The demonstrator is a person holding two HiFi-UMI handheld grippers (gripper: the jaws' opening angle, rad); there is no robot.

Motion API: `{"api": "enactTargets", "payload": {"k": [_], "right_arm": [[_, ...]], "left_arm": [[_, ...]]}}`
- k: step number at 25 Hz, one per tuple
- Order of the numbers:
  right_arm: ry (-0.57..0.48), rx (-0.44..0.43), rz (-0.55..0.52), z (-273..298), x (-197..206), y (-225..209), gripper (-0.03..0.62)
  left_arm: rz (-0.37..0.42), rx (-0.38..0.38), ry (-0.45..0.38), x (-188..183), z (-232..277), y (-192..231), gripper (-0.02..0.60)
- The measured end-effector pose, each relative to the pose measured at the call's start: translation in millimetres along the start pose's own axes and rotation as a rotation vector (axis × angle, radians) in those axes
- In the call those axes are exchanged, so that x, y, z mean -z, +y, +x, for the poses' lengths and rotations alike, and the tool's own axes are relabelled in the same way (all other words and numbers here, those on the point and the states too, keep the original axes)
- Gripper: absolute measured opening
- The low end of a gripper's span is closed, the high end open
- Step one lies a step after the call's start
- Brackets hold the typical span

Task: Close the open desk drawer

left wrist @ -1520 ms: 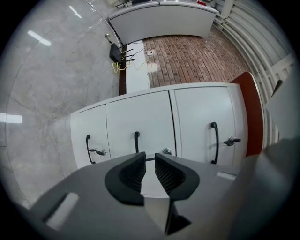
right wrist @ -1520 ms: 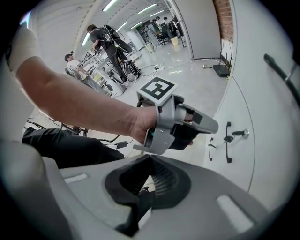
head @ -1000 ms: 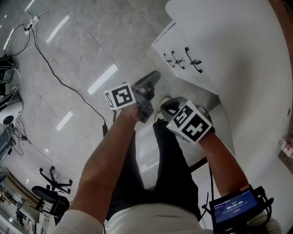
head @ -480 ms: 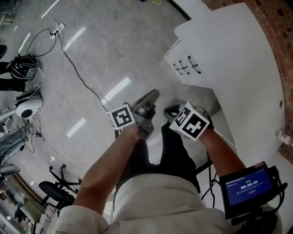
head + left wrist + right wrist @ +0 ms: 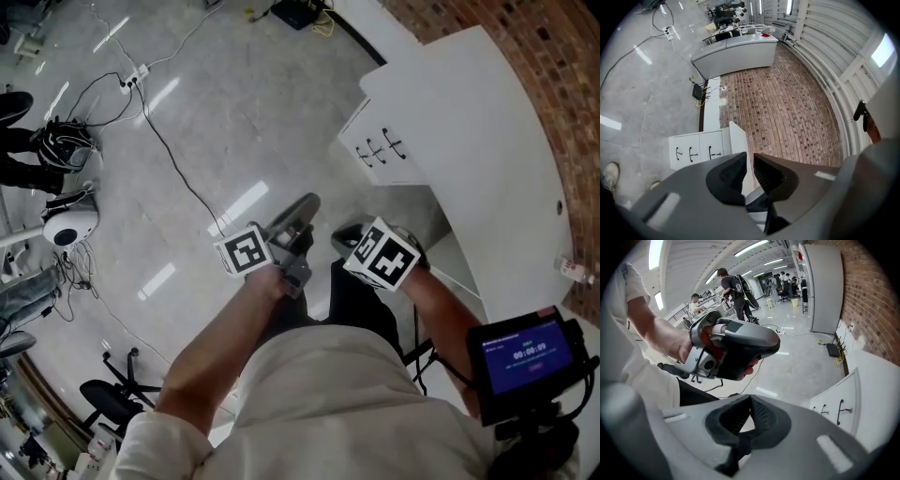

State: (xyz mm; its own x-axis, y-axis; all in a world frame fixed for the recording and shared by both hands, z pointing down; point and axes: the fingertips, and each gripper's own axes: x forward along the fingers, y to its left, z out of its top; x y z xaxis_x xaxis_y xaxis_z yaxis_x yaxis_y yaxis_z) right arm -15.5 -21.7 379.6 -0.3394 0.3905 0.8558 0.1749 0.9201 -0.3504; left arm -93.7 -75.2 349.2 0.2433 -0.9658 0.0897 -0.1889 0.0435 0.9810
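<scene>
The white desk [image 5: 469, 122] stands at the right against a brick wall. Its drawer unit [image 5: 375, 155] faces the floor side and carries three black handles; the drawer unit [image 5: 696, 151] appears again in the left gripper view, and the drawer unit [image 5: 836, 411] in the right gripper view. I cannot tell which drawer stands open. My left gripper [image 5: 302, 208] and right gripper [image 5: 345, 234] hang side by side in front of the person's body, well short of the unit. Left gripper [image 5: 749, 169] is shut on nothing. Right gripper [image 5: 750, 414] is shut, empty, and looks at the left gripper [image 5: 736, 348].
Black cables [image 5: 169, 150] trail over the glossy grey floor. A white round device [image 5: 66, 225] and a chair base [image 5: 112, 398] sit at the left. A small screen [image 5: 525, 352] rides on the right forearm. People [image 5: 733, 287] stand far off.
The head view has pulled back and tilted, so the desk and drawer unit look smaller and farther. Both grippers stay shut and close together, drifting slightly lower in the picture.
</scene>
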Motion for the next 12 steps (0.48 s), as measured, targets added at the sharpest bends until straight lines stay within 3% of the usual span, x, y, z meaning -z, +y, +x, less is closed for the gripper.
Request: {"api": "enactTargets", "payload": {"k": [5, 12], "right_arm": [[-0.002, 0.023, 0.002, -1.2, -24.4, 33.4, 0.003], [-0.015, 0.047, -0.01, 0.9, -36.1, 35.7, 0.003]], "left_arm": [[-0.007, -0.029, 0.03, -1.4, -37.0, -12.1, 0.049], [0.043, 0.025, 0.046, -12.7, -41.5, -19.4, 0.049]]}}
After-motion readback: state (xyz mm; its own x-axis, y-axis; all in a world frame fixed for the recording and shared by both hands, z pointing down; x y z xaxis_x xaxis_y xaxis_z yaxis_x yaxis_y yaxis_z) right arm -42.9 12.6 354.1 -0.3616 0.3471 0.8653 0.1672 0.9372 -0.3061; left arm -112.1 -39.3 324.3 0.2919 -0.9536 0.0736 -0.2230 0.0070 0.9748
